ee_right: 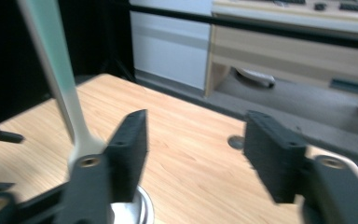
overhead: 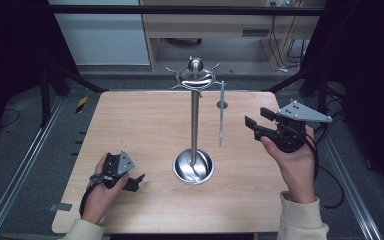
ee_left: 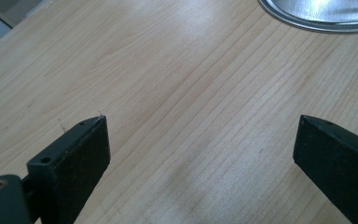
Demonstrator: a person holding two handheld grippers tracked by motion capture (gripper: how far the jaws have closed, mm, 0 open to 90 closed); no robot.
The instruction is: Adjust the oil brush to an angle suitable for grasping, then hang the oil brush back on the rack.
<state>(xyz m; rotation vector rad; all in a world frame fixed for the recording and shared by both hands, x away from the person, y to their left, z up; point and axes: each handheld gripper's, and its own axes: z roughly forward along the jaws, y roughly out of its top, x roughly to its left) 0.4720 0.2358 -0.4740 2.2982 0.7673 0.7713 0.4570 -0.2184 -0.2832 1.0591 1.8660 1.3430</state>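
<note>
A steel rack stands mid-table: round dish base (overhead: 194, 166), thin pole, ring of hooks at the top (overhead: 196, 75). From a right-hand hook hangs a long utensil (overhead: 221, 112) with a pale green handle, its lower end just above the table. My right gripper (overhead: 255, 116) is held in the air to the right of the utensil, open and empty. Its own view shows the open jaws (ee_right: 196, 119) with the utensil (ee_right: 56, 70) close at the left. My left gripper (overhead: 136, 182) rests low near the front left, open (ee_left: 204, 123), with the base's rim (ee_left: 317, 16) ahead.
The wooden table (overhead: 140, 130) has a small round hole (overhead: 222, 104) behind the utensil. Beyond the far edge are a wooden cabinet (overhead: 230, 25) and cables on the floor. Black frame bars and rails run along both sides.
</note>
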